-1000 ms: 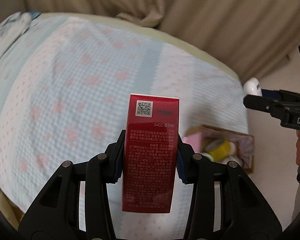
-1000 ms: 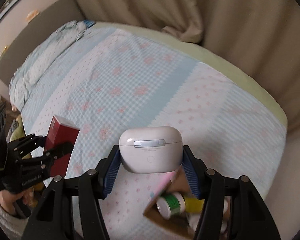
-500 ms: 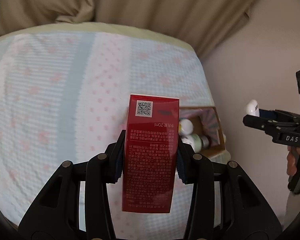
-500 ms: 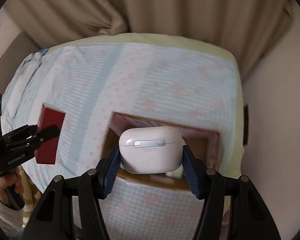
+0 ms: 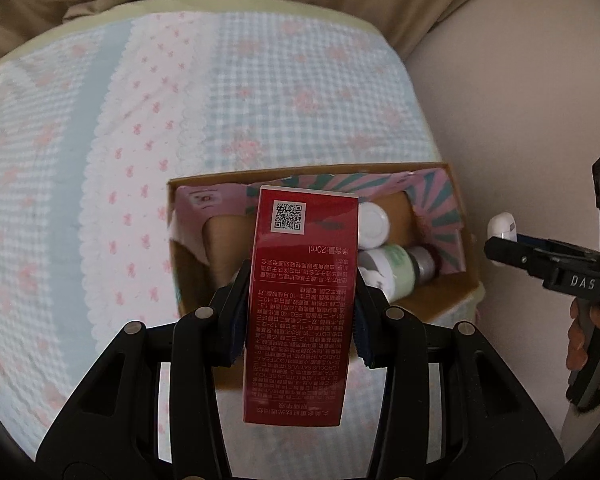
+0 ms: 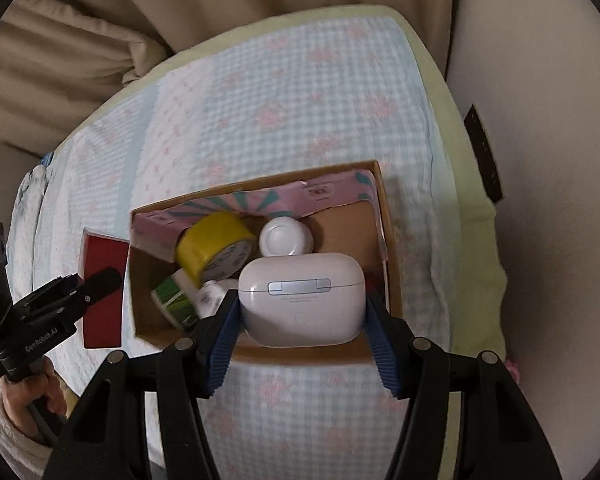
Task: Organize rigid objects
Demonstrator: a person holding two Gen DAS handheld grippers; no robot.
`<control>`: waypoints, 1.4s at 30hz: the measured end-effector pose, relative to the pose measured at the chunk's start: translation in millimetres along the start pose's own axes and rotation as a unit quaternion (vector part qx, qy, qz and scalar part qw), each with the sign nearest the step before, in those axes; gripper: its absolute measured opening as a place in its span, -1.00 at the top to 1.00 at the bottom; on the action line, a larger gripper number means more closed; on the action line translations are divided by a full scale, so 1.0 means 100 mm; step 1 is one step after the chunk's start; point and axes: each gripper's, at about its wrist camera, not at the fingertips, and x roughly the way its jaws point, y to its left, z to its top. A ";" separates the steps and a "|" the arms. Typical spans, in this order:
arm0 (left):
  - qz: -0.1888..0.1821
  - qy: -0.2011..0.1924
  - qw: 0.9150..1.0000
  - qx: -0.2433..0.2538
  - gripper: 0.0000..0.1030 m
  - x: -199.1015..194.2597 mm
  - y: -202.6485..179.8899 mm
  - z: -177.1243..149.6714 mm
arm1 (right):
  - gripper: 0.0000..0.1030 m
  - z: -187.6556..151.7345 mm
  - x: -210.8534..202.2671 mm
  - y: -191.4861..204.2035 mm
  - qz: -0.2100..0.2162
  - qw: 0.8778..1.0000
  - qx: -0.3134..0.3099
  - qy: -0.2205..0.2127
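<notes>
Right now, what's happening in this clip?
A person with two handheld grippers is packing small items into a cardboard box on the bed. The left gripper is shut on a red carton; the right gripper is shut on a white earbud case. Both hover at the box, neither item released. Inside already: a yellow tape roll, a white jar and a green-labelled bottle.

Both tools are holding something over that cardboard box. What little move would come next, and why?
Probably lower the right tool, shut on the white earbud case, toward the bare floor of the open cardboard box and release. It hangs above that free corner, beside the yellow tape roll.
</notes>
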 end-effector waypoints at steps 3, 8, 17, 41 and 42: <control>0.013 0.003 1.000 0.000 0.25 0.18 0.06 0.08 | -0.09 0.03 0.23 -0.07 0.007 1.000 0.009 0.002; 0.043 0.018 0.999 0.014 0.25 0.40 0.15 0.19 | -0.09 0.10 0.57 -0.13 -0.010 1.000 0.017 -0.003; 0.091 0.041 0.994 0.049 -0.18 0.61 0.08 0.22 | -0.12 0.21 0.80 -0.24 -0.010 0.996 0.083 -0.006; 0.089 -0.003 0.993 0.072 -0.99 0.02 0.08 0.13 | -1.00 -0.02 0.42 0.04 -0.054 0.996 0.059 -0.046; 0.089 -0.010 0.993 0.073 -0.99 -0.08 0.07 0.11 | -1.00 -0.04 0.34 0.08 -0.057 0.995 0.057 -0.051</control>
